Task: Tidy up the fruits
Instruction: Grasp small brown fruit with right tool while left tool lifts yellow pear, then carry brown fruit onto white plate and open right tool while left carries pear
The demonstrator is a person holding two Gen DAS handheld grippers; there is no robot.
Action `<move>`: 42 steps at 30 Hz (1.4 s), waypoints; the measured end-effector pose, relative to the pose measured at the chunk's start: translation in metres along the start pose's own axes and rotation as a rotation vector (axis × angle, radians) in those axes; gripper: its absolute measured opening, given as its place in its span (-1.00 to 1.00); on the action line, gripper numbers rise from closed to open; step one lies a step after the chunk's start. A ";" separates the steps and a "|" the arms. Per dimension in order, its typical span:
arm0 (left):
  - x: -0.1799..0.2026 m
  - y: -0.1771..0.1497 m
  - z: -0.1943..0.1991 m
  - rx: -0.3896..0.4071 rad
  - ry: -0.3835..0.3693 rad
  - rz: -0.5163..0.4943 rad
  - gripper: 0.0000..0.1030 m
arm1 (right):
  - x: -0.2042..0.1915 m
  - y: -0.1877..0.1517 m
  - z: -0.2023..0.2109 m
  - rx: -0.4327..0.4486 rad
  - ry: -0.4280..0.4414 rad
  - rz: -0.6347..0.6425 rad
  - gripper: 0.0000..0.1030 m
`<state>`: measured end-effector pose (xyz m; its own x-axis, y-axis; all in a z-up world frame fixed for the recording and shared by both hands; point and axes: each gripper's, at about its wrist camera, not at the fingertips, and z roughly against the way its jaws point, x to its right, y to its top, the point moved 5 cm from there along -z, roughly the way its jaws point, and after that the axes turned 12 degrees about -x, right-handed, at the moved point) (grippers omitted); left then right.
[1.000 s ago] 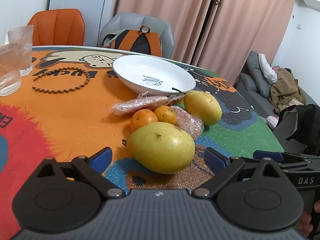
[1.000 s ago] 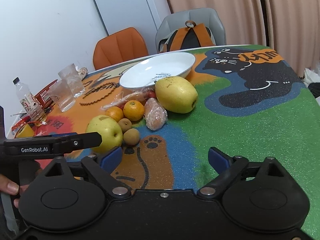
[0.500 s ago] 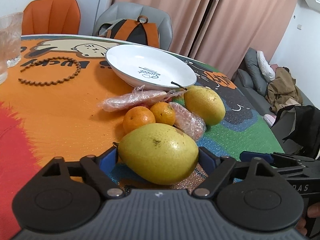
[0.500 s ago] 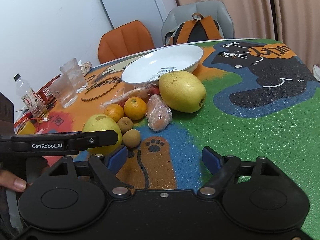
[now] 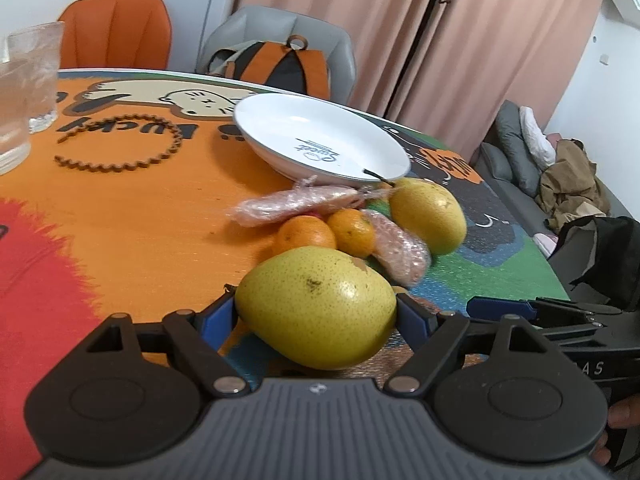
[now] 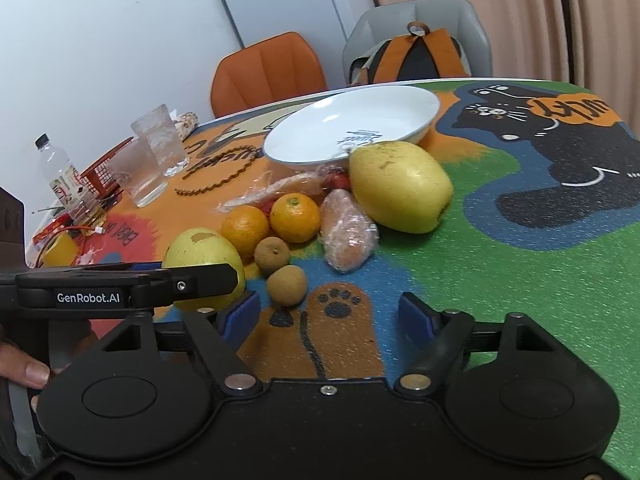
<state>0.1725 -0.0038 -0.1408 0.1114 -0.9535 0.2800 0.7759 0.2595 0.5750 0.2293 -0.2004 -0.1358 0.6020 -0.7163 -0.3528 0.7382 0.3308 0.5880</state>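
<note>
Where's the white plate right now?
In the right wrist view, the white plate sits on the table's far side, empty, just behind the fruit pile, nearest the large yellow pear.

A large yellow pear (image 5: 316,306) was clamped between the blue pads (image 5: 216,318) of the left hand-held gripper (image 5: 316,316). Beyond it, two oranges (image 5: 306,234), two plastic-wrapped items (image 5: 400,248) and a second pear (image 5: 428,214) were clustered on the tabletop (image 5: 140,216), just beside a white plate (image 5: 320,136). The right hand-held gripper (image 5: 532,312) was seen at the right edge.
</note>
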 end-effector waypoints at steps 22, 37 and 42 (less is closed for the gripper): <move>-0.030 0.000 0.028 0.057 0.054 0.054 0.59 | -0.029 0.014 -0.023 -0.031 0.006 0.088 -0.52; -0.030 0.019 0.041 0.111 0.063 0.045 0.59 | -0.029 0.036 -0.003 0.032 -0.003 0.098 -0.53; -0.027 0.028 0.044 0.126 0.063 0.041 0.59 | -0.028 0.046 0.003 0.049 -0.008 0.102 -0.53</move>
<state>0.1641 0.0363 -0.0983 0.1835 -0.9483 0.2590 0.6862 0.3122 0.6570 0.2456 -0.1668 -0.0967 0.6708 -0.6851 -0.2839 0.6573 0.3720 0.6554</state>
